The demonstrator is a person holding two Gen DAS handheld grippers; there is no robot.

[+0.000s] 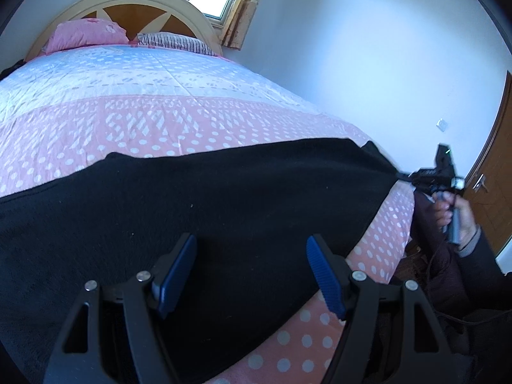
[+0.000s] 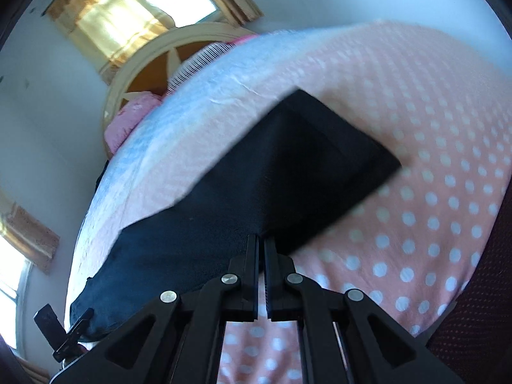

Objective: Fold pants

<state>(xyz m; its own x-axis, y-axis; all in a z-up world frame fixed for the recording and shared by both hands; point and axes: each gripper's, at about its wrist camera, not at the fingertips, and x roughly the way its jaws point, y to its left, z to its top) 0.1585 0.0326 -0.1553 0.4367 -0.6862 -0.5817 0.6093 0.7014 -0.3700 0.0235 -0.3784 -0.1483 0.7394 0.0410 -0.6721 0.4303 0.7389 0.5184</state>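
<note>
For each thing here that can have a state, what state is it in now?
Black pants: spread flat on the bed, one edge pulled up.
Left gripper: open, above the pants, holding nothing.
Right gripper: shut on the edge of the pants.
Door: seems closed.
Curtain: partly drawn over the window.

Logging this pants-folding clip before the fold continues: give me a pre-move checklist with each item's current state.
1. Right gripper clamped on the black pants: ok, shut on the edge.
2. Left gripper has fabric: not ok, open above the pants.
3. Pants on the bedspread: ok, mostly flat.
4. Pulled corner taut: ok.
5. Far pants end at the left: cannot tell, out of frame.
6. Fold area free of the pillows: ok.
</note>
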